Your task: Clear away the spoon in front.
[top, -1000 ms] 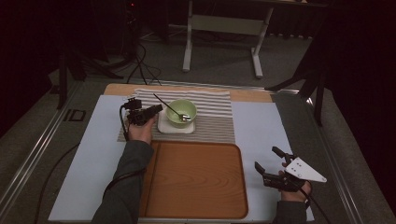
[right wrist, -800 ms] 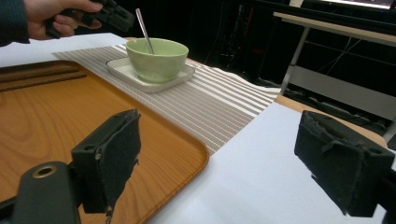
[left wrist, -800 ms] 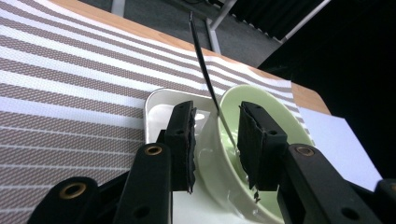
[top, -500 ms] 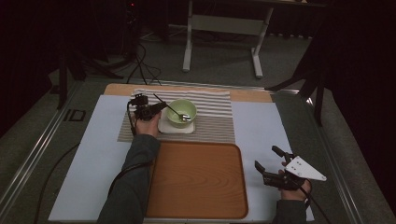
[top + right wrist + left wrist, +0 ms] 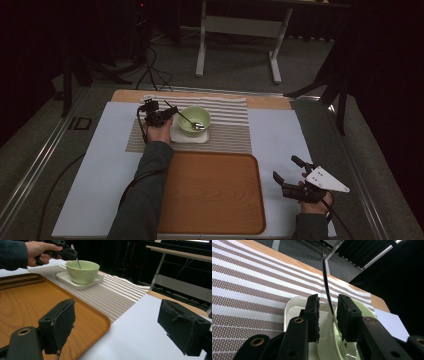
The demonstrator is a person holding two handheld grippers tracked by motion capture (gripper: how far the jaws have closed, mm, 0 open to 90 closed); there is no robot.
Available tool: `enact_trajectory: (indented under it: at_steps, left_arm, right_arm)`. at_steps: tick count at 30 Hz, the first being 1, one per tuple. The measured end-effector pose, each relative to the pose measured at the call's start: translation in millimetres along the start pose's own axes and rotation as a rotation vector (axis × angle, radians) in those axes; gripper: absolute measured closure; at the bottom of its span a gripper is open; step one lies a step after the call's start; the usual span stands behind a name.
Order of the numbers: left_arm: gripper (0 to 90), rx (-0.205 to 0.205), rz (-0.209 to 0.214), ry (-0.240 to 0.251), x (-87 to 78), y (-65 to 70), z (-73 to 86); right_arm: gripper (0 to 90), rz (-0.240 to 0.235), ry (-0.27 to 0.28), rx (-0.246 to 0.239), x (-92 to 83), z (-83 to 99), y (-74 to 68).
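A pale green bowl stands on a white square plate on the striped mat. A metal spoon leans in the bowl, its handle pointing up and left. My left gripper is at that handle. In the left gripper view the handle rises between the two pads of the left gripper, close to the right pad, with a gap still visible. The jaws have just been closing. My right gripper rests open on the white sheet at the lower right, nothing between its pads.
A wooden tray lies in front of the mat, between my two arms. The white sheet covers the table to either side. Table legs and stands stand on the floor beyond the far edge.
My left gripper has moved right, up to the bowl, and its jaws now sit around the spoon handle. The right gripper has stayed in place.
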State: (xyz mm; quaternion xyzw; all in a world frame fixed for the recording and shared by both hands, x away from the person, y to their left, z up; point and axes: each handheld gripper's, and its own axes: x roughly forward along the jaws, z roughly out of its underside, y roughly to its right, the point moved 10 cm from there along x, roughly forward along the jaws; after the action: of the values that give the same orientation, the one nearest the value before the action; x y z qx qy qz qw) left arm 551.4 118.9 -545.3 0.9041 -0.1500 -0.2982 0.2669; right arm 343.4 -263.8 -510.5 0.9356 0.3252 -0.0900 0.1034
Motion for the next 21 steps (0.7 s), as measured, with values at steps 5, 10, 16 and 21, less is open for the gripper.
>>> enact_trajectory:
  at_steps: [5,10,16,21]
  left_arm:
    - [74.7,0.025,-0.003,-0.021,4.3,4.4,0.6]
    - [82.4,0.033,-0.012,-0.032,6.5,5.7,0.7]
    - [86.3,0.038,0.013,-0.011,2.8,11.0,-1.9]
    - [89.8,0.062,0.049,0.012,-4.7,25.0,-6.2]
  right_arm:
    - [13.9,0.001,0.004,0.000,-0.4,-0.6,0.4]
    - [13.9,0.003,0.006,0.001,-1.1,-0.9,0.9]
    - [13.9,0.003,0.007,-0.002,-1.3,-1.1,0.4]
    - [13.9,0.005,0.007,-0.003,-1.6,-1.3,0.2]
